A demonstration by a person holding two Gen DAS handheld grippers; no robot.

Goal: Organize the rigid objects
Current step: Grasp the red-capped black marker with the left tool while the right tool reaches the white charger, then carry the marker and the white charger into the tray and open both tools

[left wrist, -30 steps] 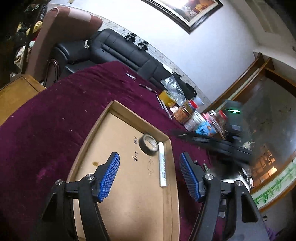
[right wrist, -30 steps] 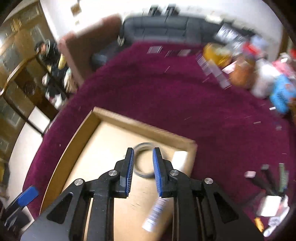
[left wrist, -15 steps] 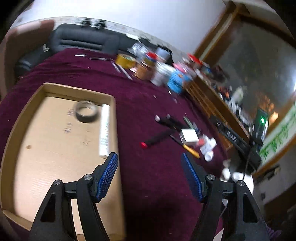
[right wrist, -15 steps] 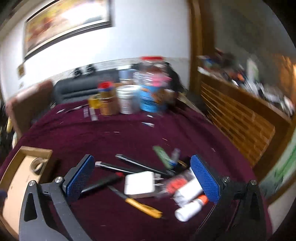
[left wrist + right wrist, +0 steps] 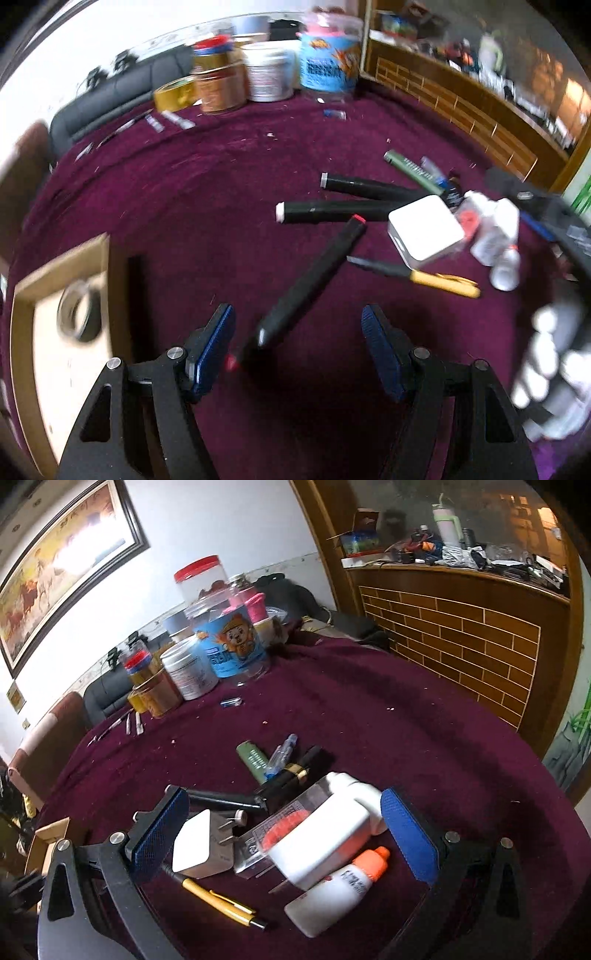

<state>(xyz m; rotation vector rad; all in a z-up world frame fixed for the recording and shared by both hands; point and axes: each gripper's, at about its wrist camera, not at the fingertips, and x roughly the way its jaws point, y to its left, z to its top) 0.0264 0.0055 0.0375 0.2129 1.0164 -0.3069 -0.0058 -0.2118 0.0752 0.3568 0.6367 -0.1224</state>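
My left gripper (image 5: 298, 341) is open and empty, low over the purple cloth; a black marker with red tips (image 5: 310, 284) lies between its fingers. Two more black markers (image 5: 332, 212), a white charger (image 5: 424, 230), a yellow pen (image 5: 439, 278) and white bottles (image 5: 496, 230) lie to the right. The cardboard tray (image 5: 22, 295) at left holds a tape roll (image 5: 79, 314). My right gripper (image 5: 284, 834) is open and empty, straddling the white charger (image 5: 195, 845), a large white bottle (image 5: 328, 838) and a small orange-capped bottle (image 5: 336, 890).
Jars and tins (image 5: 207, 646) stand at the table's far edge. A green lighter (image 5: 253, 758) and a clear pen (image 5: 282, 753) lie beyond the pile. A wooden brick-pattern counter (image 5: 461, 642) stands right of the table. A sofa (image 5: 110, 96) is behind.
Both grippers swung right from the tray to the pile of loose objects and came down closer. The right gripper opened wide. The left stayed open.
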